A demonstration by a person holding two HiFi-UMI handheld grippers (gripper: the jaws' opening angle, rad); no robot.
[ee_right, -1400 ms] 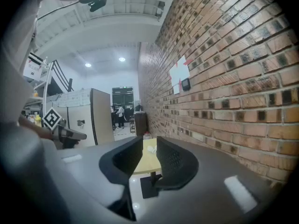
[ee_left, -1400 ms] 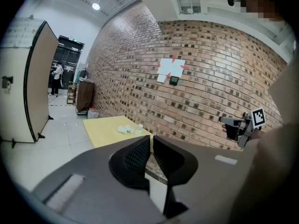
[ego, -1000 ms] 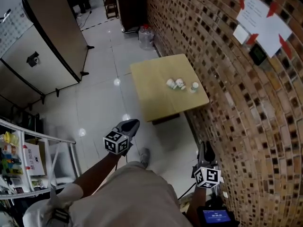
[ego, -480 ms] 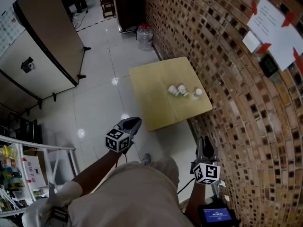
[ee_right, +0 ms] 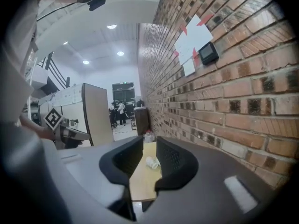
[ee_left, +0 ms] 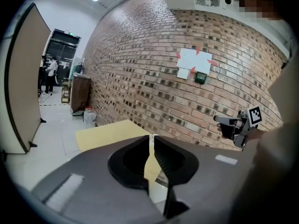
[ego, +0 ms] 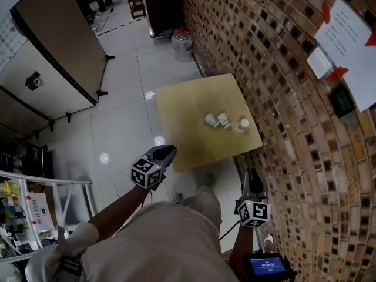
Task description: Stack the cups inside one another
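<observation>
Head view: three cups (ego: 224, 120) sit on the bench (ego: 182, 134) by the brick wall (ego: 276, 69), two lying side by side and one standing near them. Well short of the bench, the left tool (ego: 167, 151) is empty, its jaws a slit apart and just opening. The right tool (ego: 252, 176) is empty too, its jaws slightly spread.

Lying open across the tiled floor (ego: 123, 128) right up to the near and left edges of the counter (ego: 185, 128); leaving the counter's left half bare; crowding its right side with three cups (ego: 224, 120) clustered near the wall; closing off the whole right with the brick wall (ego: 282, 69), close against the counter; hemming the far left with a partition (ego: 59, 51) and a rack (ego: 41, 181).
</observation>
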